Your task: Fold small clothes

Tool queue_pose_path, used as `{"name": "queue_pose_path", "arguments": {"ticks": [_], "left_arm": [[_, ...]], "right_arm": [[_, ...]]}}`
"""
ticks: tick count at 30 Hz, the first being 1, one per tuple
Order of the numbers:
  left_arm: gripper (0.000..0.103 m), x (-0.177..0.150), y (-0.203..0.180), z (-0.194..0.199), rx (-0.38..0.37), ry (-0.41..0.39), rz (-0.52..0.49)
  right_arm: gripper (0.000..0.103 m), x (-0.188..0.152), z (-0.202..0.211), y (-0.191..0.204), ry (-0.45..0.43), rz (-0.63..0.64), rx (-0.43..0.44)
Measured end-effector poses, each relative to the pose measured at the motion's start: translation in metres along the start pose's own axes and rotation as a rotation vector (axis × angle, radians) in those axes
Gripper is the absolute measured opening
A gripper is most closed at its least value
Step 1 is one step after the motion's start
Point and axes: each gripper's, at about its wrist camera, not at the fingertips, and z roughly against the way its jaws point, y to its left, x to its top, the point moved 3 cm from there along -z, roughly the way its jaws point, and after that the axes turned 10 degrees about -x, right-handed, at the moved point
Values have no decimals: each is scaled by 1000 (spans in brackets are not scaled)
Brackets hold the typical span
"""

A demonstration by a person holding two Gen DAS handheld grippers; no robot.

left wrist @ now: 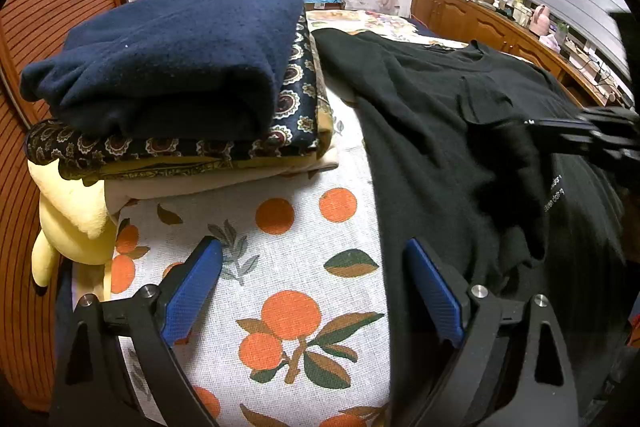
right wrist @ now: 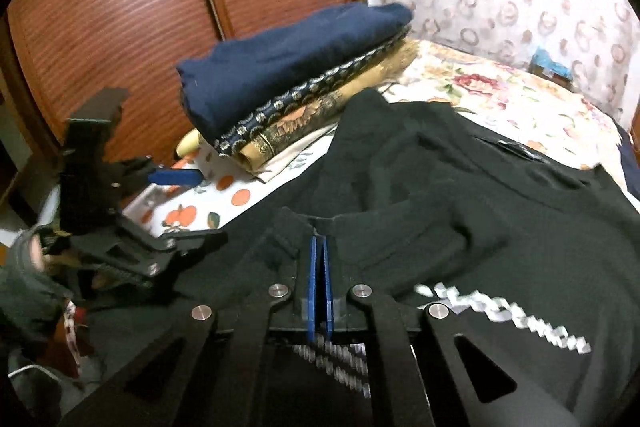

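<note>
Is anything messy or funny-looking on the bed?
Yes. The black shirt lies rumpled and unfolded, while the pile of folded clothes beside it is neat. A yellow plush toy is squashed under that pile, poking out at its edge, which looks out of place.

The bed wears a sheet printed with oranges and leaves — bare cloth lies straight ahead of the left tool. On it, further ahead and to the left, sits a stack of folded clothes; a black T-shirt lies spread to the right, and a yellow plush toy at the left edge.
</note>
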Motion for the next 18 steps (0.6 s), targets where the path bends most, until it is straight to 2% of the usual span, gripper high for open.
{"name": "queue_pose_path", "arguments": {"ticks": [2, 8, 11, 15, 16, 17, 18], "left_arm": [[93, 0, 0, 0, 0, 0, 0], [93, 0, 0, 0, 0, 0, 0], [93, 0, 0, 0, 0, 0, 0], [93, 0, 0, 0, 1, 0, 0], [93, 0, 0, 0, 1, 0, -1], [93, 0, 0, 0, 1, 0, 0], [93, 0, 0, 0, 1, 0, 0]], "right_arm": [[3, -11, 10, -7, -3, -21, -21], [3, -50, 31, -22, 60, -91, -72], [3, -53, 34, -24, 54, -106, -121], [9, -41, 44, -24, 14, -114, -184], [19, -36, 44, -24, 5, -114, -198], [36, -31, 42, -24, -5, -114, -211], [42, -23, 36, -24, -18, -116, -213]]}}
